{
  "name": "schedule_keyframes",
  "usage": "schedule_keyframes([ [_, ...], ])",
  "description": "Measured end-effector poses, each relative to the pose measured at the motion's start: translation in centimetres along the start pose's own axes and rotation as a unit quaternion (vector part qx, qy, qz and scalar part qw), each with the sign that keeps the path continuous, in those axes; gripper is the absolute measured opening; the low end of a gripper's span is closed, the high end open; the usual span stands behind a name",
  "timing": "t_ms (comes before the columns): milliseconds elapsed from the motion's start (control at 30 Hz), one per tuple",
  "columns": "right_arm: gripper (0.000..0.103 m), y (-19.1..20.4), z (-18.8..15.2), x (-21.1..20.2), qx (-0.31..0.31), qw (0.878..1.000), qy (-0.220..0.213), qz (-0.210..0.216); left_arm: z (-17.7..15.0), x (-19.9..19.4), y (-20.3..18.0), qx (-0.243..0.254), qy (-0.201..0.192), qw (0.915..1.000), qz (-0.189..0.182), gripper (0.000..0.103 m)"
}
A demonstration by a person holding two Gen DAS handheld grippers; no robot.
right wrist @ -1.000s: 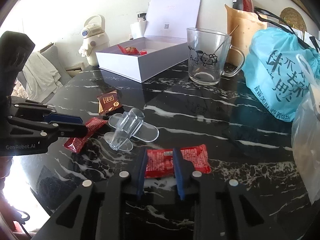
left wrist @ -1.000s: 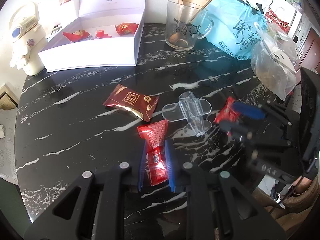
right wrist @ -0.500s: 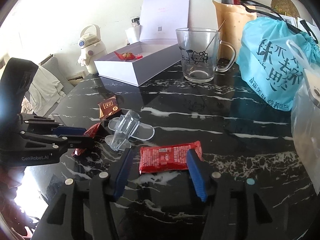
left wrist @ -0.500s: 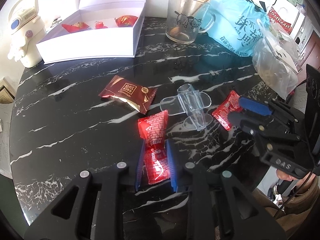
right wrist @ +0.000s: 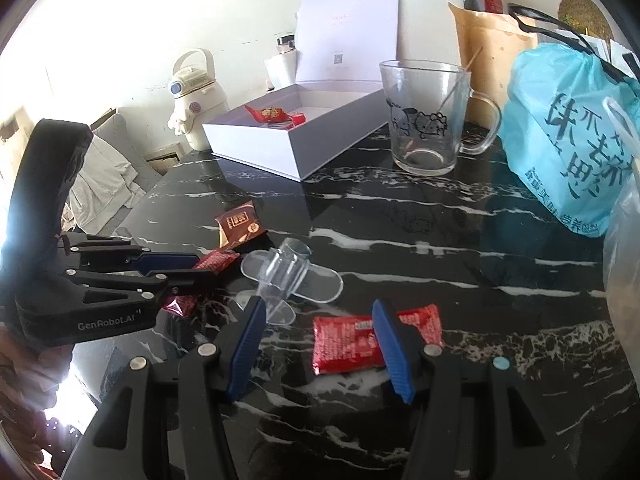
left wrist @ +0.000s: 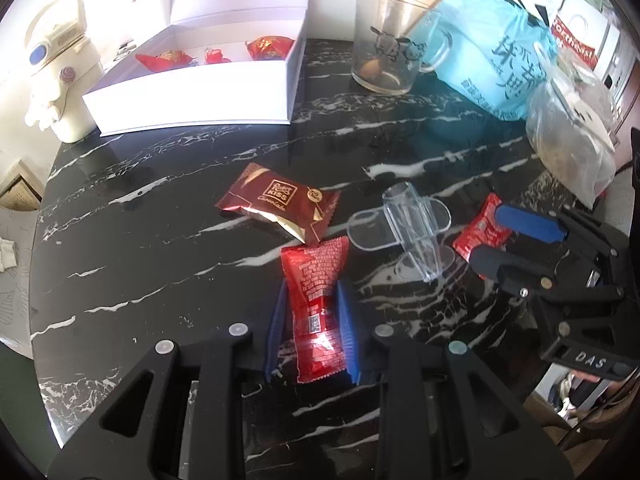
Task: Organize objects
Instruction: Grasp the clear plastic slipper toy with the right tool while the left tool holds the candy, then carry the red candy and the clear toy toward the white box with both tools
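- A cream bottle (left wrist: 56, 76) shaped like an astronaut stands at the far left edge of the black marble table (left wrist: 132, 248).
- Just beside it, an open white box (left wrist: 192, 92) holds three red-wrapped sweets (left wrist: 216, 55) along its back wall.
- In front of the box, out on the table, lies a dark red chocolate packet (left wrist: 276, 204).
- The left gripper (left wrist: 312, 320) is opening; a red snack packet (left wrist: 316, 300) lies between its blue pads, which sit close against the wrapper's sides, so I cannot tell whether they still pinch it.
- A clear plastic holder (left wrist: 412, 236) lies on its side just right of that packet.
- Behind it stands a glass mug (left wrist: 384, 56), with a blue bag (left wrist: 496, 48) and a clear bag (left wrist: 572, 148) farther right.
- The right gripper (right wrist: 320, 340) stands spread and grips nothing: a second red packet (right wrist: 348, 344) lies flat on the table, partly behind its right finger (right wrist: 392, 352).
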State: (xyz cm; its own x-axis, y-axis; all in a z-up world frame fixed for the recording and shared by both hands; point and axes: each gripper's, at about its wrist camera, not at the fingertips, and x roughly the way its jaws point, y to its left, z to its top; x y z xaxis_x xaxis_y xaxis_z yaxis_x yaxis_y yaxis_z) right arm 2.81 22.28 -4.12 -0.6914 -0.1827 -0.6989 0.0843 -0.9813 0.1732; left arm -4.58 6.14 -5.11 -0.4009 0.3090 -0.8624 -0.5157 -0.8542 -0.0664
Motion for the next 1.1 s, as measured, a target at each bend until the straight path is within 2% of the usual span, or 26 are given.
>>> schedule_keyframes([
  [200,0.056,2.3,1.4,0.9,-0.039,0.999,-0.011,-0.005,0.0,-0.1,0.7,-0.011,-0.003,0.9999,-0.012,0.017],
  [467,0.055,2.5,2.1,3.6,-0.027,0.999,0.03,-0.01,-0.1,-0.6,1.6,-0.021,0.003,0.9995,-0.021,0.015],
  [533,0.044,2.5,2.2,3.9,-0.026,0.999,0.031,-0.011,-0.1,-0.8,2.0,-0.027,0.003,0.9993,-0.026,0.015],
  [567,0.03,2.6,2.2,3.9,-0.03,0.999,0.031,-0.016,-0.1,-0.9,2.2,-0.029,0.002,0.9993,-0.025,0.015],
  [600,0.023,2.7,2.2,3.9,-0.032,0.999,0.031,-0.019,0.0,-1.1,2.4,-0.031,0.001,0.9992,-0.024,0.015],
  [1100,0.023,3.1,3.4,2.3,-0.021,0.999,0.02,0.014,0.6,-2.4,4.1,-0.067,-0.013,0.9971,-0.032,0.015],
])
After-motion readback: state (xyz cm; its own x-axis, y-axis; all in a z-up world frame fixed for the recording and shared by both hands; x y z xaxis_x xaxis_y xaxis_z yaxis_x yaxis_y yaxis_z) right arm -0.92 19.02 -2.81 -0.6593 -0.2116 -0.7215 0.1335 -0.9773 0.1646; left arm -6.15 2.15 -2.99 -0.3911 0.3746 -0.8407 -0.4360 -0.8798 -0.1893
